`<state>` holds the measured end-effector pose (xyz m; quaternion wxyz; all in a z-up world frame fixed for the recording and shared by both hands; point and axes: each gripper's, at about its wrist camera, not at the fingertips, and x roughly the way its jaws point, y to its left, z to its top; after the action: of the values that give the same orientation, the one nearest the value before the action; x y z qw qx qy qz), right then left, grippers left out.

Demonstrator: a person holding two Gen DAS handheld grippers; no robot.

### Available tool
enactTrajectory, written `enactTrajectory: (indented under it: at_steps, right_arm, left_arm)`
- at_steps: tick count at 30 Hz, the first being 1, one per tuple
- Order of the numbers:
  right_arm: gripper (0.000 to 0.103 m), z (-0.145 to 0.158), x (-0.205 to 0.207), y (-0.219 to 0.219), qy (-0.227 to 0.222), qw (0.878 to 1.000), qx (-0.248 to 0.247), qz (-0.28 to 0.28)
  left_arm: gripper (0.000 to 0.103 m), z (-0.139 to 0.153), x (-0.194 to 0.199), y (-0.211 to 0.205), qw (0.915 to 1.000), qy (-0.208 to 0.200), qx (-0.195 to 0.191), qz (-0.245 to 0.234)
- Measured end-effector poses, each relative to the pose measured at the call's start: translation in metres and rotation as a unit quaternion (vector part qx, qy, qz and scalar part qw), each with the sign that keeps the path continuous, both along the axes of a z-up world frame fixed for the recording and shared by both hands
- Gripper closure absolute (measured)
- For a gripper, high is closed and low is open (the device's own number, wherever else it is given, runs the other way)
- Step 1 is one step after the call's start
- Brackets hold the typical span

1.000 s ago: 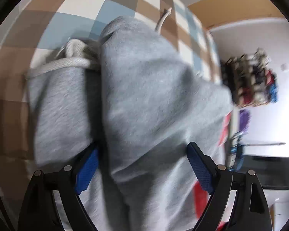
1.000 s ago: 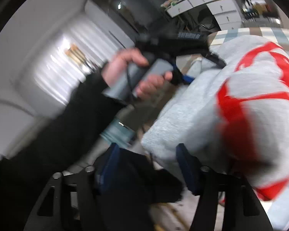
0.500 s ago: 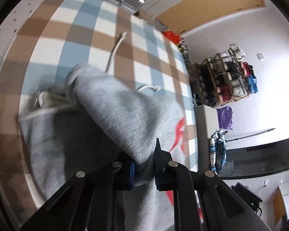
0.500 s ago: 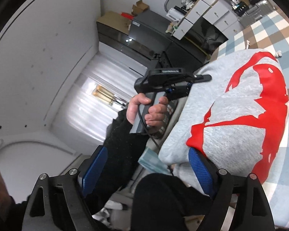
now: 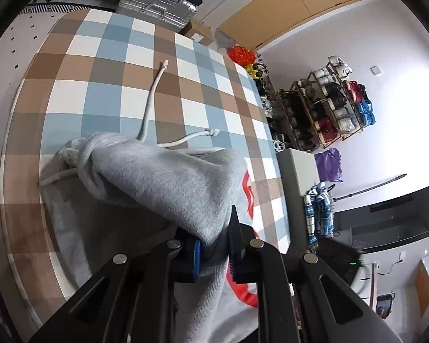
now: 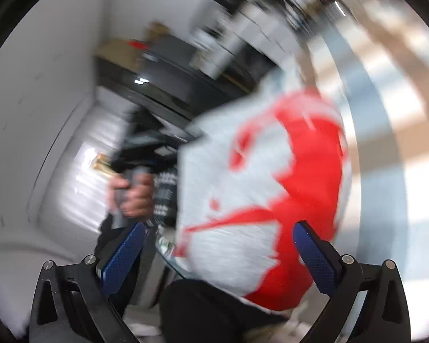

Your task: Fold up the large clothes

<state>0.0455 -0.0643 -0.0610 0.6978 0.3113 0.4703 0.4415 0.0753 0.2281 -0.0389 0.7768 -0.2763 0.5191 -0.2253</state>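
Observation:
A grey hoodie (image 5: 157,177) with a red print lies bunched on the checked bed cover (image 5: 100,57), its white drawstrings (image 5: 151,97) trailing across the squares. My left gripper (image 5: 214,240) is shut on a raised fold of the grey fabric and holds it above the rest. In the blurred right wrist view, the right gripper (image 6: 218,228) has its jaws opening wide. The hoodie's printed side (image 6: 243,185) shows between its fingers, with neither pad pressing on it. A person's hand (image 6: 134,197) grips the other gripper's handle at the left.
A silver suitcase (image 5: 160,0) and white drawers stand beyond the bed's far edge. A shoe rack (image 5: 329,105) lines the wall at the right. A white box (image 5: 300,168) and a plaid cloth (image 5: 317,214) sit beside the bed. Dark trousers fill the right view's bottom.
The left gripper closed on a fold of the hoodie and lifted it. The right gripper's fingers spread wider while it swung across the printed side, blurring its view.

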Motion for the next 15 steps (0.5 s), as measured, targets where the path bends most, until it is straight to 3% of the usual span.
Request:
enactTrajectory:
  at_steps: [3,6,10,12,15]
  right_arm:
    - [0.0,0.0,-0.006,0.013,-0.016,0.999,-0.02,0.02]
    - [0.0,0.003,-0.008,0.037,-0.026,0.995,-0.072,0.056]
    - [0.0,0.001,-0.025,0.077,-0.093,0.969,-0.206,0.101]
    - [0.0,0.0,-0.028,0.092,-0.111,0.954,-0.25,0.126]
    - [0.0,-0.004,-0.029,0.112,-0.124,0.922,-0.316,0.185]
  left_arm:
    - [0.094,0.008,-0.003,0.007,1.0,-0.003,0.002,0.001]
    - [0.094,0.01,-0.002,0.019,0.9999,0.003,0.008,0.006]
    - [0.094,-0.004,0.002,0.031,0.9995,0.026,0.012,0.011]
    - [0.094,-0.015,0.002,0.038,0.9991,0.039,0.001,0.019]
    - [0.094,-0.033,0.002,0.048,0.998,0.057,-0.011,0.026]
